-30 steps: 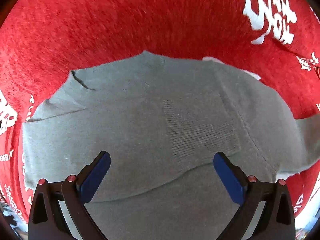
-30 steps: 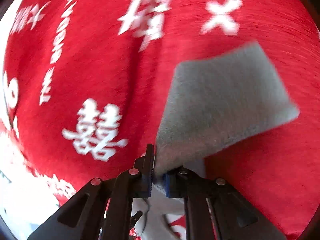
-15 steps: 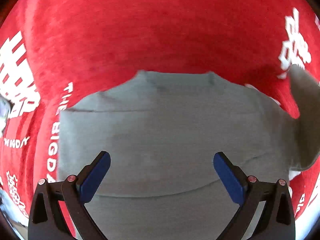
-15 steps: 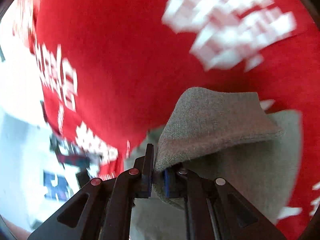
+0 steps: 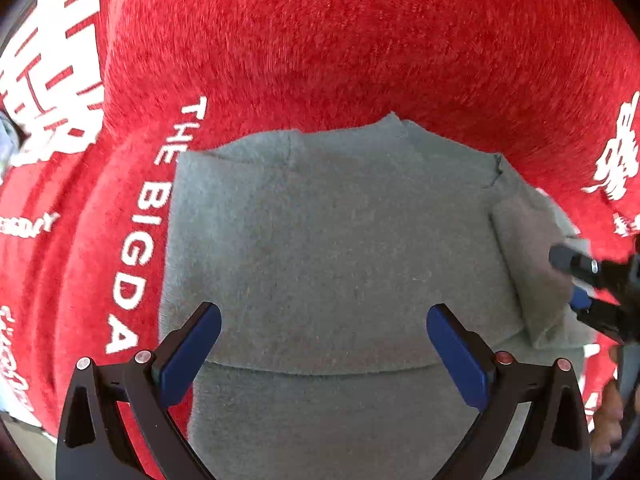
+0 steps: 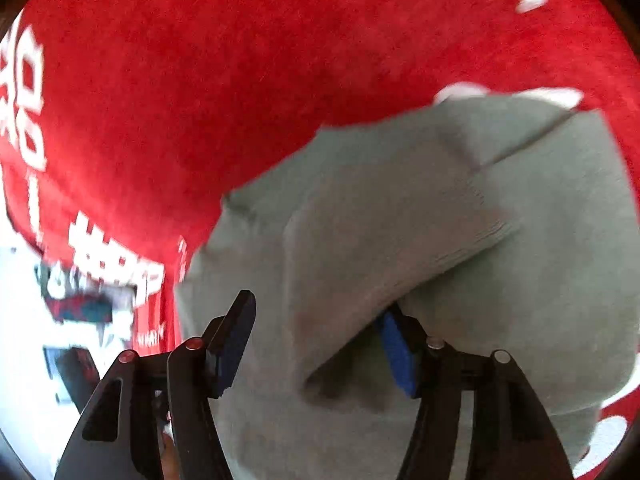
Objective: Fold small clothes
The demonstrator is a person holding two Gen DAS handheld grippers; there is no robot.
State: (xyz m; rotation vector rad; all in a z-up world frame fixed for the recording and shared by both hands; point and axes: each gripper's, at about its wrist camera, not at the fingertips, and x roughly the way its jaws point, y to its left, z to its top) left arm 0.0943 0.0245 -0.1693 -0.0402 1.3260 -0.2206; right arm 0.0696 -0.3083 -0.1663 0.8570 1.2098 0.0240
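A small grey sweater (image 5: pixel 320 248) lies flat on a red blanket (image 5: pixel 360 40), its bottom part folded up. My left gripper (image 5: pixel 323 316) hovers over its middle, open, with nothing between the fingers. One sleeve (image 5: pixel 528 264) is folded in over the sweater's right side. At that edge is my right gripper (image 5: pixel 572 276). In the right wrist view the right gripper (image 6: pixel 318 312) has its jaws opening. The sleeve (image 6: pixel 380 232) lies loose between them and drapes over the right finger, resting on the sweater body (image 6: pixel 560 240).
The red blanket (image 6: pixel 200 80) with white lettering (image 5: pixel 136 248) surrounds the sweater on all sides. A person's hand (image 5: pixel 608 412) shows at the lower right of the left wrist view. A blurred pale floor with clutter (image 6: pixel 60 320) lies beyond the blanket's edge.
My right gripper, shut on the sleeve, swung it over onto the sweater body, then its jaws parted. My left gripper slid sideways over the sweater and stayed open.
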